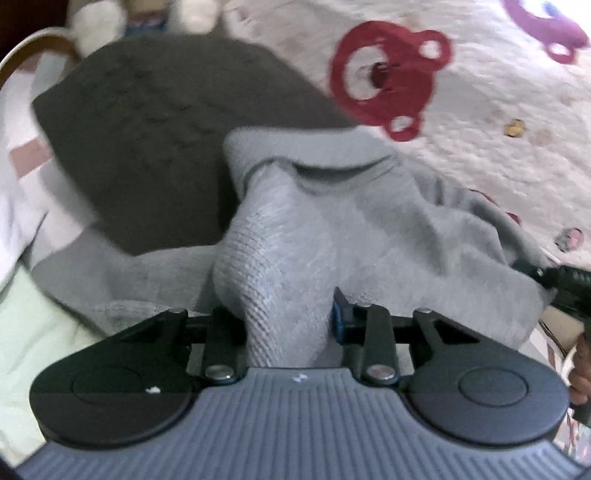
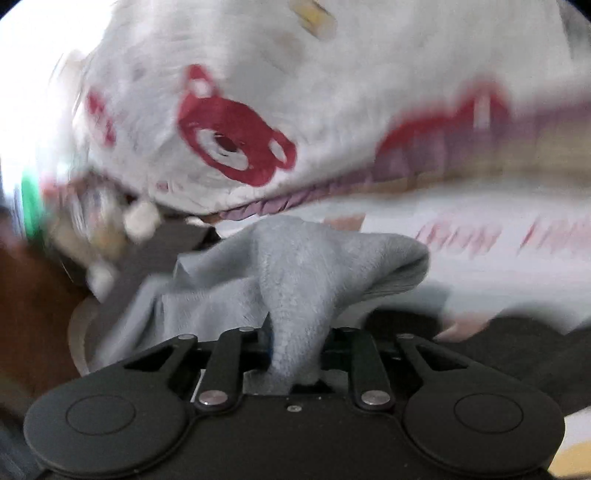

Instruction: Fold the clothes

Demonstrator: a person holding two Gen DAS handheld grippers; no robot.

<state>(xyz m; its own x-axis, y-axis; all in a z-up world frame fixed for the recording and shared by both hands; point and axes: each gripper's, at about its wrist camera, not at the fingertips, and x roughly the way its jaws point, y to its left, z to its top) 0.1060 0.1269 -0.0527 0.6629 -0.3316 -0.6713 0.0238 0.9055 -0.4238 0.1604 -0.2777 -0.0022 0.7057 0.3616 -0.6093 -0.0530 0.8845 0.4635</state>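
A light grey knit garment point(image 1: 332, 221) is bunched on the bed. My left gripper point(image 1: 290, 321) is shut on a thick fold of it, the cloth filling the gap between the jaws. In the right wrist view my right gripper point(image 2: 295, 354) is shut on another bunch of the same grey garment point(image 2: 295, 266), which rises out of the jaws and drapes to both sides. That right gripper also shows at the right edge of the left wrist view, gripping the garment's far edge, with a hand behind it. A dark grey folded garment point(image 1: 166, 122) lies beyond on the left.
A white quilt point(image 1: 498, 92) with red bear prints point(image 1: 384, 74) covers the bed ahead and to the right. White plush shapes point(image 1: 99, 26) sit at the far left top. Pale green cloth point(image 1: 29, 332) lies at the lower left. The right wrist view is motion-blurred.
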